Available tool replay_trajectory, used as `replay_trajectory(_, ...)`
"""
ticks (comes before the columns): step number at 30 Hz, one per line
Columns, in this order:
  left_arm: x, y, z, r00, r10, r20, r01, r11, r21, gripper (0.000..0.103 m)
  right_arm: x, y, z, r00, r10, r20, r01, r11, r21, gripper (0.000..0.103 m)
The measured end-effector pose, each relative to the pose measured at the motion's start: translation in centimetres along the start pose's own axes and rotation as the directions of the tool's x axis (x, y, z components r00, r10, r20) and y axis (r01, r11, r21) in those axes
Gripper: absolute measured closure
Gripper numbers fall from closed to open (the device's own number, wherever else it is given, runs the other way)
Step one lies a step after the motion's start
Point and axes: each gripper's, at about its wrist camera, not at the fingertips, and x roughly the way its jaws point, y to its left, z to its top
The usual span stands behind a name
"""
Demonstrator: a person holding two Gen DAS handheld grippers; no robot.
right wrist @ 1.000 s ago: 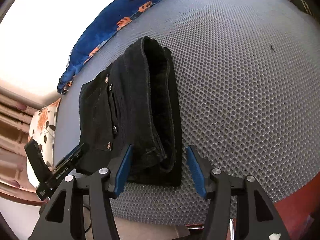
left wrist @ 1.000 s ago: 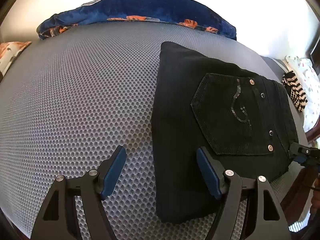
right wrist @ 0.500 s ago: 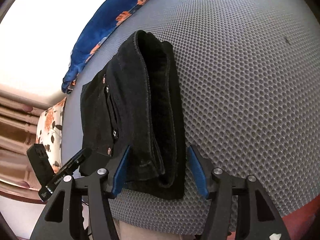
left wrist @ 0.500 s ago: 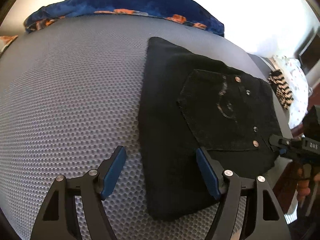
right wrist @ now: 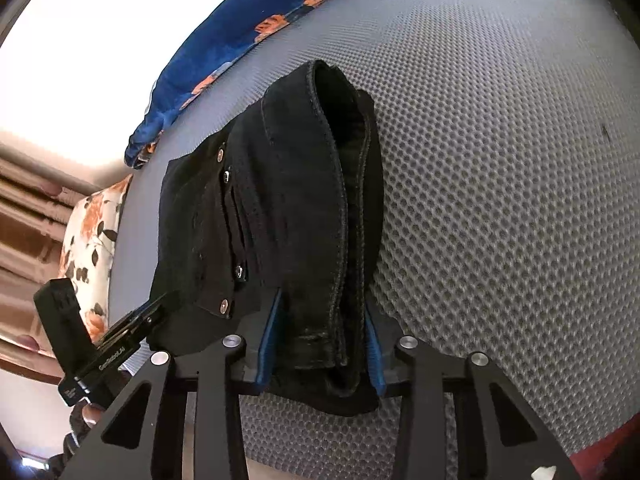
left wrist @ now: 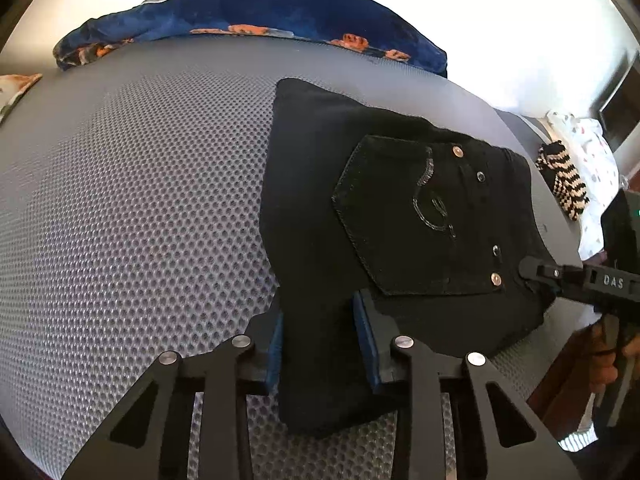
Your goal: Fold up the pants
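Note:
The black pants [left wrist: 384,216] lie folded in a thick bundle on the grey mesh bed surface [left wrist: 140,220], back pocket up. My left gripper [left wrist: 320,340] is shut on the near folded edge of the pants. My right gripper [right wrist: 320,344] is shut on the stacked waistband end of the pants [right wrist: 280,200]. In the left wrist view the right gripper [left wrist: 536,276] shows at the bundle's right edge. In the right wrist view the left gripper [right wrist: 152,316] shows at the bundle's left edge.
A blue floral blanket [left wrist: 256,16] lies along the far edge of the bed. A striped black-and-cream item [left wrist: 564,180] and a white patterned cloth [left wrist: 588,148] lie right of the bed. A floral pillow [right wrist: 92,240] sits at the left.
Both grippers moved in onto the folded pants and closed: the left on the near edge, the right on the waistband end. Their jaws were wide open before.

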Motion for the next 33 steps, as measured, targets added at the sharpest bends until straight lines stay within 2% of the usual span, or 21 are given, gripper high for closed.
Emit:
replay_trajectory(5,0.0,0.2,0.0,1.000,0.005,-0.002,-0.005,1.000,-0.015,0.069,0.8,0.7,1.0,1.000,-0.018,0.002,0.018,1.000,-0.021,0.068)
replay_trajectory(9,-0.3,1.3,0.4,0.999,-0.049,-0.023,0.047,0.996,-0.076,0.067,0.8,-0.1,1.6,1.000,0.017,-0.018,-0.017,1.000,-0.003,0.059)
replay_trajectory(11,-0.6,1.7,0.9,0.999,-0.046,-0.014,0.044,0.995,-0.089,0.065,0.3,-1.2,2.3,0.999,0.040,-0.022,-0.040,0.999,-0.007,0.058)
replay_trajectory(15,-1.0,2.3,2.3,0.999,-0.032,0.029,0.035,0.995,-0.093,0.065,-0.9,-1.7,4.2,0.998,0.033,0.046,-0.033,0.999,0.001,0.058)
replay_trajectory(17,-0.8,2.6,3.3,0.998,-0.049,0.039,0.053,0.993,-0.110,0.061,-1.3,-1.4,5.5,0.997,0.025,0.077,-0.025,1.000,0.002,0.055)
replay_trajectory(18,-0.5,2.8,3.7,0.998,-0.059,0.036,0.063,0.990,-0.125,0.058,-1.3,-1.3,6.0,0.997,0.011,0.082,-0.010,1.000,-0.007,0.052)
replay_trajectory(20,0.2,3.1,4.4,0.997,-0.082,0.011,0.083,0.987,-0.140,0.057,-0.9,-1.3,6.8,0.998,0.013,0.066,-0.011,1.000,-0.027,0.052)
replay_trajectory(25,1.2,4.4,5.1,0.990,-0.142,-0.015,0.137,0.974,-0.179,0.057,0.5,-3.1,7.2,0.991,0.124,-0.044,-0.126,0.991,-0.049,0.052)
replay_trajectory(28,2.0,5.0,5.2,0.981,-0.190,-0.049,0.177,0.964,-0.197,0.057,1.1,-3.8,6.5,0.975,0.194,-0.111,-0.202,0.977,-0.067,0.052)
replay_trajectory(30,2.6,5.2,5.2,0.977,-0.203,-0.066,0.186,0.961,-0.207,0.057,1.5,-4.4,6.3,0.955,0.251,-0.157,-0.266,0.961,-0.080,0.052)
replay_trajectory(32,2.9,5.1,5.4,0.972,-0.224,-0.066,0.207,0.957,-0.205,0.057,1.6,-4.7,6.4,0.944,0.284,-0.167,-0.300,0.951,-0.080,0.052)
replay_trajectory(33,3.0,5.0,5.5,0.971,-0.229,-0.073,0.211,0.958,-0.193,0.057,1.8,-4.9,6.6,0.937,0.301,-0.178,-0.318,0.945,-0.078,0.057)
